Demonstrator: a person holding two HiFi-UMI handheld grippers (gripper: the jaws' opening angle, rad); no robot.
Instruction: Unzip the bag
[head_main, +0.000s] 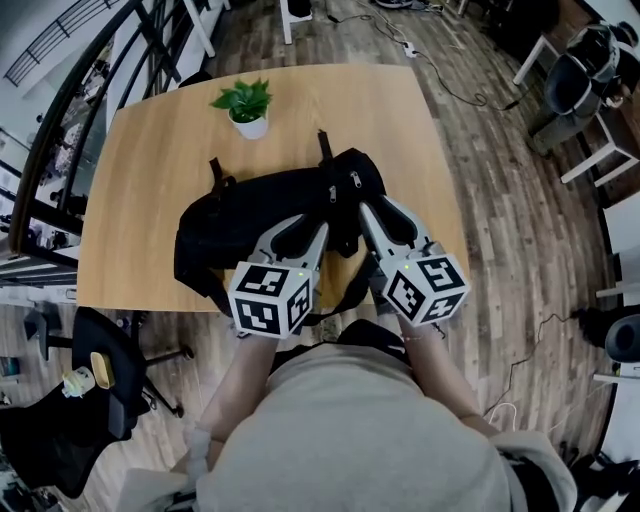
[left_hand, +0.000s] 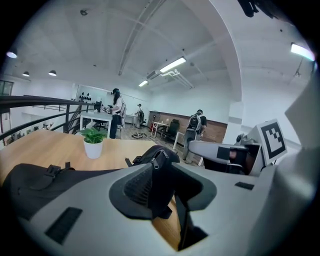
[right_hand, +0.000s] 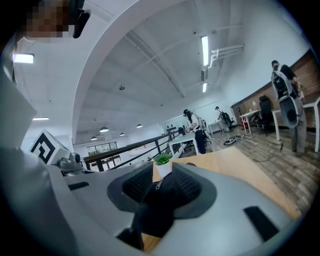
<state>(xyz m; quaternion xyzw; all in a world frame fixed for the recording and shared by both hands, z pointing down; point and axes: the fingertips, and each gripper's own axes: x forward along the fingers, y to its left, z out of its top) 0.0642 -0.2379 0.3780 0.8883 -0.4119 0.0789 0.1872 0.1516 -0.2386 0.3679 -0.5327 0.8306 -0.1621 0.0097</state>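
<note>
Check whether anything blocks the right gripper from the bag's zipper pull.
Nothing visible does. The zipper pull sits between the jaws of the right gripper, with only the bag's own black fabric around it. The potted plant stands apart, farther back on the table.

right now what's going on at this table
A person is working on a black bag that lies on a wooden table, with a two-jaw gripper in each hand. The left gripper is clamped on a fold of the bag's near right end. The right gripper grips the fabric beside it, with a zipper pull sitting between its jaws. The zip doesn't look opened yet. A potted plant stands behind the bag.
</note>
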